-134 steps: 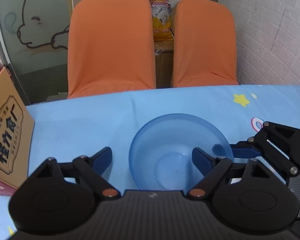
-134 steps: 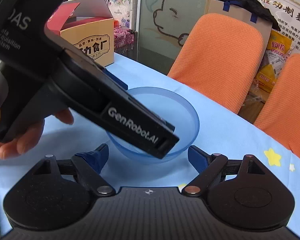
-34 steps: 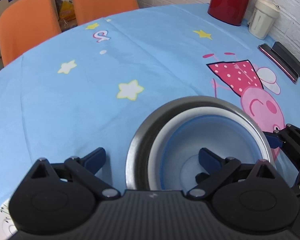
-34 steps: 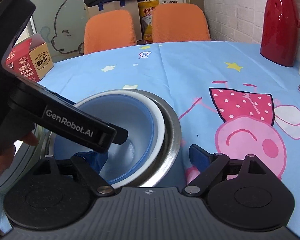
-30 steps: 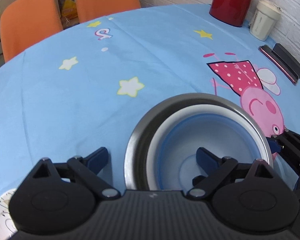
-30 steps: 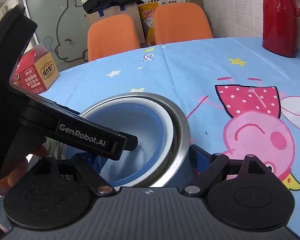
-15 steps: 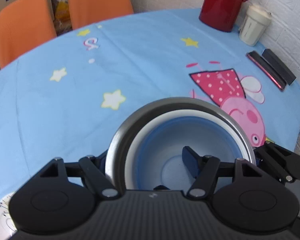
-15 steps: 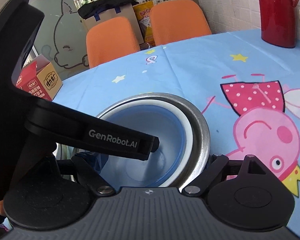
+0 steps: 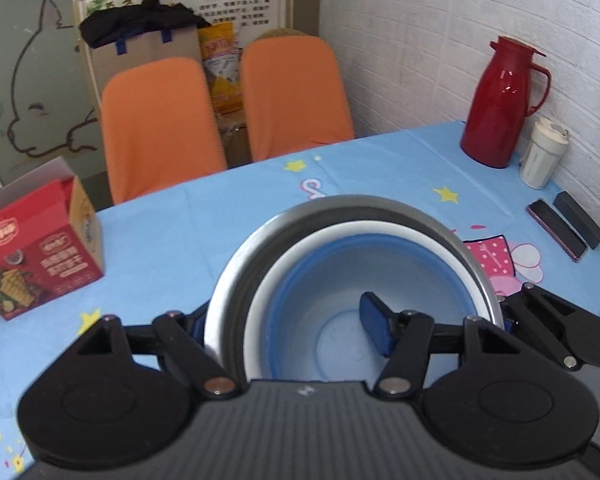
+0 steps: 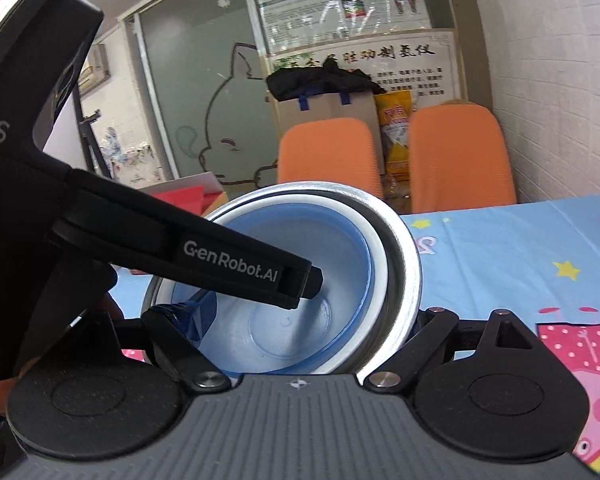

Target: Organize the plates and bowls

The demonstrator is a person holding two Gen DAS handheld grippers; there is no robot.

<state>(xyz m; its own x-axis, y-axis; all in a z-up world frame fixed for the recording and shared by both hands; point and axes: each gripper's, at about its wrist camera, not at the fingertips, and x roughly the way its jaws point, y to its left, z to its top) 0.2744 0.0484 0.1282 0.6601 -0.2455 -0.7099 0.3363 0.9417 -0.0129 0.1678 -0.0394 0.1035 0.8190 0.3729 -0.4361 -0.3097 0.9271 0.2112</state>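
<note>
Left wrist view: horizon has jumped up versus half a second ago. The frame then looked down on the worktop (image 9: 260,216); now it takes in the orange chairs (image 9: 160,124), the wall poster and the red thermos (image 9: 500,104) at upper right, so the nested stack reads as lifted and tilted, not resting flat. Stack fills lower centre: steel bowl (image 9: 244,264) outermost, white bowl (image 9: 296,264) inside it, blue bowl (image 9: 420,280) innermost. Left claw (image 9: 288,320) is closed down on the near-left rim, one finger outside the steel wall, one blue pad inside the blue bowl; a second ago it was wide open and straddling. Right wrist view: right claw (image 10: 300,324) pinches the opposite rim of the same stack, one finger inside the blue bowl (image 10: 284,264), the other outside the steel bowl (image 10: 404,264), with the table well below. The left tool's body crosses the left half of that frame. My read: nesting is done and this is a two-handed carry of the stack. Red snack box (image 9: 40,248) sits mid-left; phone (image 9: 556,228) at right edge. Slip risk on the tilted steel rim.
</note>
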